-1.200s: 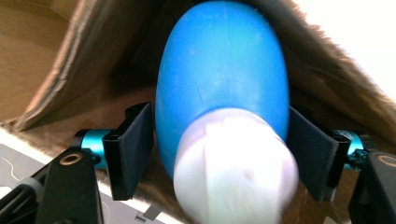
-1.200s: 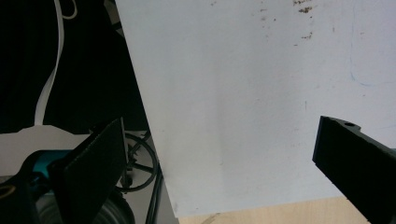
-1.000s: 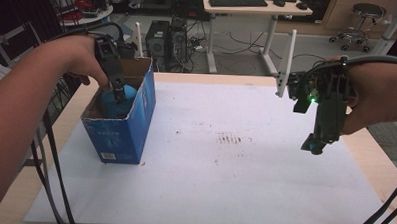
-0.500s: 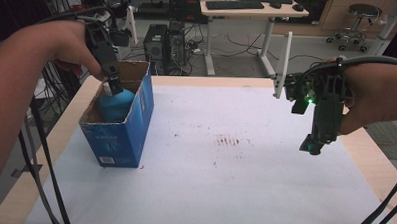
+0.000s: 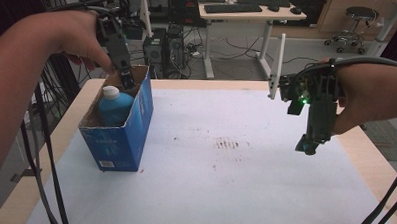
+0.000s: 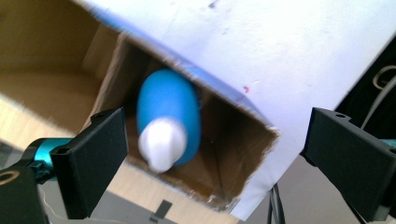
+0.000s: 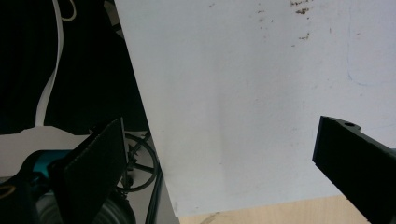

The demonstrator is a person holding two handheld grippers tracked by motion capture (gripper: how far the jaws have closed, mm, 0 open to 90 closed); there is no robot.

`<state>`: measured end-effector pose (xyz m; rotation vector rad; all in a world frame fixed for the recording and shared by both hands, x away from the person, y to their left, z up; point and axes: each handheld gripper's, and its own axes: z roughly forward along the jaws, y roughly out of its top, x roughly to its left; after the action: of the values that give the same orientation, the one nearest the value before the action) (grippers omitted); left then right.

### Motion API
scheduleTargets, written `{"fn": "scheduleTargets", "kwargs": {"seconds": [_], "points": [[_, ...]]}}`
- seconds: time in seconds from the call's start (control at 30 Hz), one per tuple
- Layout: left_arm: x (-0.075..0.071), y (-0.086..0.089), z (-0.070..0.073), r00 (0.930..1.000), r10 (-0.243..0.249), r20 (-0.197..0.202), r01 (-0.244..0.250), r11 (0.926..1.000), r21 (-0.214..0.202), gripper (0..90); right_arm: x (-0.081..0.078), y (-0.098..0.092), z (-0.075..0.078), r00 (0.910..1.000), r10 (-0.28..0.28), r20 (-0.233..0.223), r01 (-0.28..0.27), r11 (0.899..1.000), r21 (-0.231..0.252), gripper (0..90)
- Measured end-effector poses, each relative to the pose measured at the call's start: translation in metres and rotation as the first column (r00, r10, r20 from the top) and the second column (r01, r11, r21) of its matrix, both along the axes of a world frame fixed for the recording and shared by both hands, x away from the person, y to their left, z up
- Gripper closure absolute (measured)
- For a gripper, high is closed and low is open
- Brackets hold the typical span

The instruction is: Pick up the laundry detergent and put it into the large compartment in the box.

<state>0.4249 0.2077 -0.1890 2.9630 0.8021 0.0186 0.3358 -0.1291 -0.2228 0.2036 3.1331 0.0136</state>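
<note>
Hovering over an open box, jaws spread wide

Left hand-held gripper points down, empty, above the blue bottle inside the cardboard box at the counter's 9 o'clock; right hand-held gripper hangs open, empty, at 3 o'clock.

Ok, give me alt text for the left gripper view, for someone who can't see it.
A blue bottle with a white cap stands inside an open blue cardboard box, seen from above between the left gripper's two black jaws, which are spread wide and hold nothing. The box sits on a white table cover.
</note>
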Motion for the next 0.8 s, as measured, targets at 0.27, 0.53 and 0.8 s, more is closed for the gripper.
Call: {"fn": "scheduleTargets", "kwargs": {"seconds": [0.27, 0.53, 0.8], "points": [[-0.010, -0.037, -0.007, 0.9908, -0.133, -0.027, 0.133, 0.9910, 0.013, 3.8, 0.002, 0.000, 0.001, 1.0000, -0.002, 0.000, 0.002, 1.000, 0.006, 2.1], [-0.010, -0.069, -0.024, 0.9678, -0.243, -0.063, 0.244, 0.9697, 0.002, 1.6, 0.004, 0.000, 0.001, 0.9999, -0.012, -0.009, 0.012, 1.000, -0.005, 2.1], [-0.006, -0.095, -0.056, 0.9316, -0.357, -0.069, 0.358, 0.9338, 0.000, 1.7, 0.009, 0.003, 0.002, 0.9999, 0.000, -0.010, 0.000, 1.000, -0.010, 2.1]]}}
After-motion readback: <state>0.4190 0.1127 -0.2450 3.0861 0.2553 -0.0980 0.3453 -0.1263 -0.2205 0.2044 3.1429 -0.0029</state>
